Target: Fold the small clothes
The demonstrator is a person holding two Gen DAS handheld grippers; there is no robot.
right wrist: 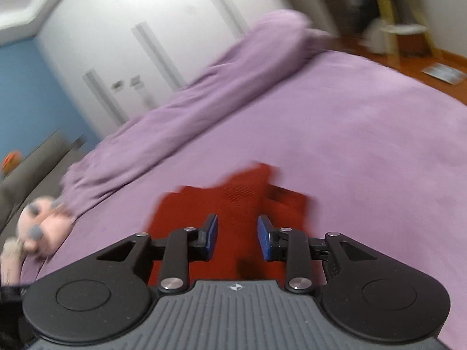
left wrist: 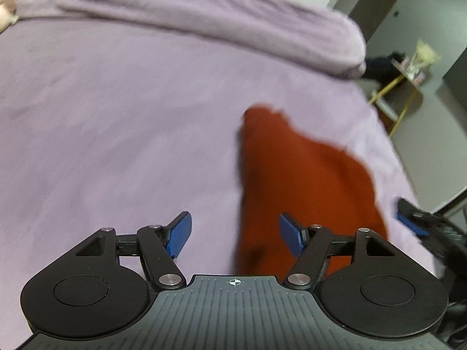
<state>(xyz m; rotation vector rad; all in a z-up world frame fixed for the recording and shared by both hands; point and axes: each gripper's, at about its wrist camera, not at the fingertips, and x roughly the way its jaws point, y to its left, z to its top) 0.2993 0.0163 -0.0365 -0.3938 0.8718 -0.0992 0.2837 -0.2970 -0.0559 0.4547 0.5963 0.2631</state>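
Observation:
A small red garment (left wrist: 294,172) lies on the purple bed sheet (left wrist: 116,116), blurred by motion. My left gripper (left wrist: 235,234) is open and empty, hovering over the garment's left edge. In the right wrist view the same red garment (right wrist: 242,198) lies bunched just ahead of my right gripper (right wrist: 238,237), which is open with the cloth showing between its blue pads (right wrist: 211,236). The right gripper also shows at the right edge of the left wrist view (left wrist: 414,221).
A rolled purple blanket (left wrist: 204,14) runs along the far side of the bed. A pink soft toy (right wrist: 43,221) lies at the bed's left. A yellow-legged side table (left wrist: 408,81) stands on the floor beyond the bed's right edge. White wardrobe doors (right wrist: 146,43) stand behind.

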